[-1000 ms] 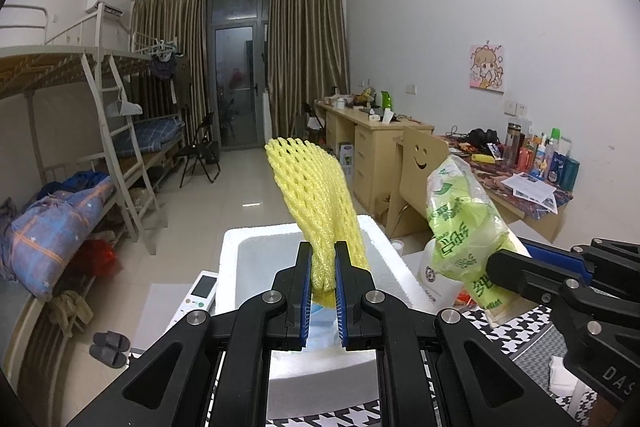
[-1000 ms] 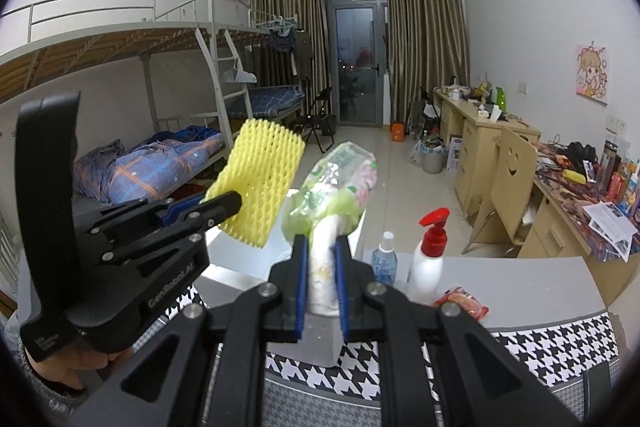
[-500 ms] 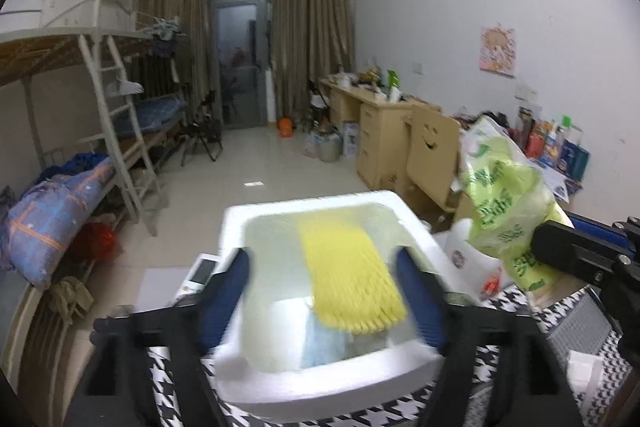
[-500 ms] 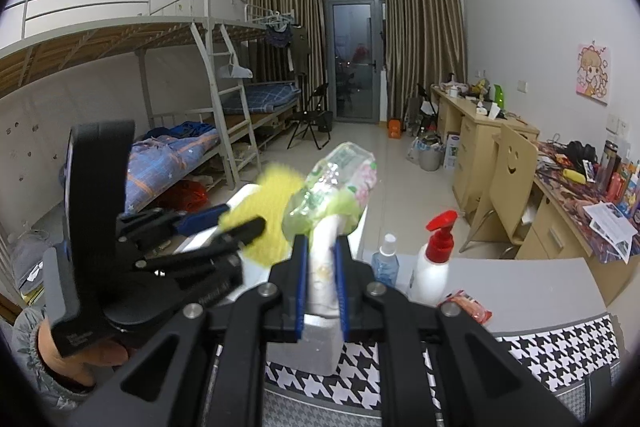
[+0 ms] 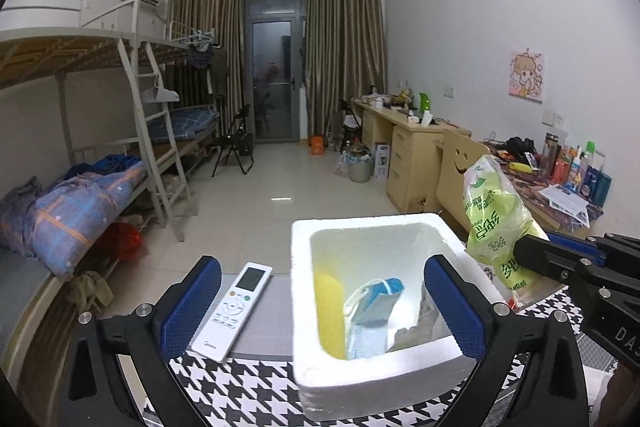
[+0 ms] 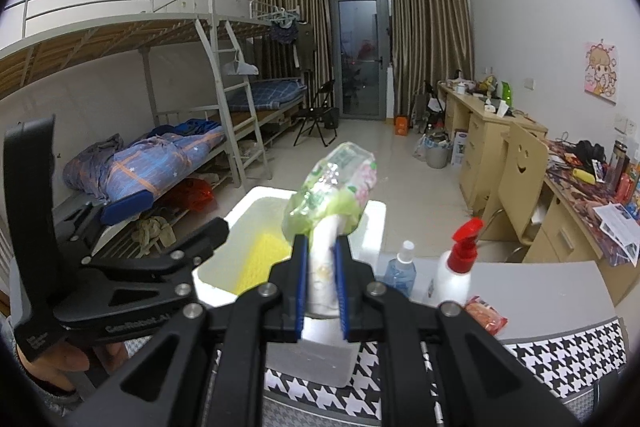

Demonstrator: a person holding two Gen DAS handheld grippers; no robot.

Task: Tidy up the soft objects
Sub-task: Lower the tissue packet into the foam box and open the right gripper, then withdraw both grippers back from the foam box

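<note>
A white foam box stands on the table in front of me. Inside it lie the yellow foam net and a blue face mask. My left gripper hovers over the box's near left part, its jaws opening wide with nothing between them. My right gripper is shut on a green and white plastic pack, held upright just above the box's right rim. That pack also shows at the right of the left wrist view. The yellow net shows in the box below the left gripper.
A white remote lies left of the box. Right of it stand a small blue bottle and a red-topped spray bottle, with a red packet beside them. A houndstooth cloth covers the near table.
The left gripper opened and let go of the yellow foam net, which dropped into the foam box. The right gripper, still holding the pack, shifted slightly toward the box.
</note>
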